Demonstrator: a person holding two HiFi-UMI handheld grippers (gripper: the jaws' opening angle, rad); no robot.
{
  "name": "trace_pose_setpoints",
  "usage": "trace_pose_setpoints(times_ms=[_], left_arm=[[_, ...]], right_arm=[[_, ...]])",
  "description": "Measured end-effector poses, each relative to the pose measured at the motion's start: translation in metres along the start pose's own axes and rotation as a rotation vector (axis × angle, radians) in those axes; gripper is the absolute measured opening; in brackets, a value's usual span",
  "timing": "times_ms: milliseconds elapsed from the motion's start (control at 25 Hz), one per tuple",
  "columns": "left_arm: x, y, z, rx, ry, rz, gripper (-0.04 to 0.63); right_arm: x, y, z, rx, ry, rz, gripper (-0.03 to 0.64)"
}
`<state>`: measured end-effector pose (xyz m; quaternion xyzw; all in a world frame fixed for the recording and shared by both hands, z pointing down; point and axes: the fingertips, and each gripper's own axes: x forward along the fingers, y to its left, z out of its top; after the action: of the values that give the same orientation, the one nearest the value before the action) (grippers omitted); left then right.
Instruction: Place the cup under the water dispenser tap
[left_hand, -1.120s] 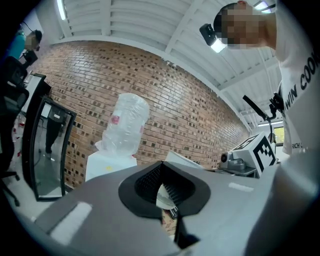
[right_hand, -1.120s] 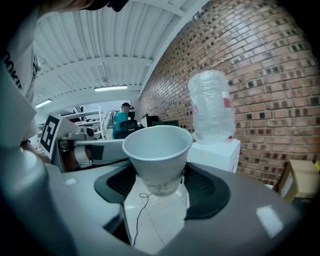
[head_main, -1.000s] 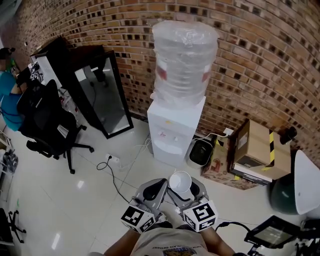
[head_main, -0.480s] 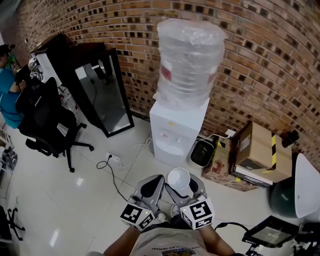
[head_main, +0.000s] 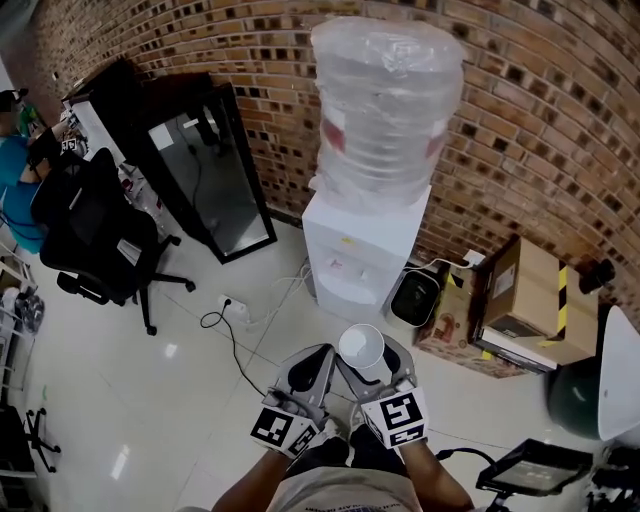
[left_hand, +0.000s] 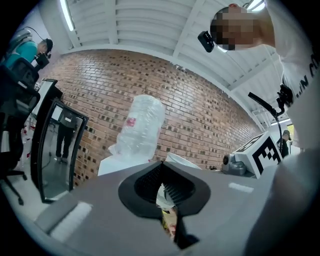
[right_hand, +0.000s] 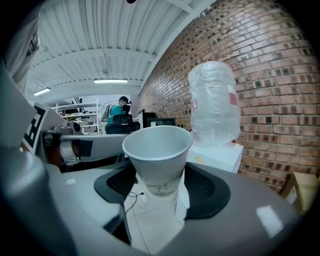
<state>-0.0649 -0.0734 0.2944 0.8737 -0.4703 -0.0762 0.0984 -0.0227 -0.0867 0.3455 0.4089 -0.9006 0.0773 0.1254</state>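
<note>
A white paper cup (head_main: 361, 348) stands upright between the jaws of my right gripper (head_main: 374, 368), which is shut on its lower half. In the right gripper view the cup (right_hand: 157, 155) fills the middle and the right gripper (right_hand: 160, 176) clamps its base. The white water dispenser (head_main: 358, 252), with a wrapped bottle (head_main: 387, 100) on top, stands ahead against the brick wall; its taps (head_main: 343, 268) face me, about a step beyond the cup. My left gripper (head_main: 305, 374) is beside the cup's left, shut and empty (left_hand: 162, 170).
A black office chair (head_main: 98, 238) and a black glass-fronted cabinet (head_main: 205, 175) stand left of the dispenser. A power strip with a cable (head_main: 229, 304) lies on the tiled floor. A small black appliance (head_main: 414, 296) and cardboard boxes (head_main: 520, 300) sit to the dispenser's right.
The dispenser has grown larger and nearer in the head view. Both grippers have drifted slightly right with the cup still held upright.
</note>
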Motion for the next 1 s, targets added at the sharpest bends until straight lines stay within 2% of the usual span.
trace_pose_setpoints(times_ms=[240,480,640,1000], left_arm=[[0.015,0.014,-0.029,0.000,0.025,0.024,-0.009],[0.033,0.023,-0.069,0.022,0.057,0.010,-0.009],[0.042,0.039,-0.093,0.002,0.040,0.024,-0.009],[0.064,0.073,-0.171,-0.026,0.073,0.043,-0.009]], right_arm=[[0.019,-0.016,-0.032,0.020,0.039,-0.009,0.311],[0.044,-0.037,-0.082,0.042,0.082,-0.032,0.311],[0.072,-0.054,-0.105,0.043,0.073,-0.045,0.311],[0.123,-0.077,-0.185,0.034,0.096,-0.043,0.311]])
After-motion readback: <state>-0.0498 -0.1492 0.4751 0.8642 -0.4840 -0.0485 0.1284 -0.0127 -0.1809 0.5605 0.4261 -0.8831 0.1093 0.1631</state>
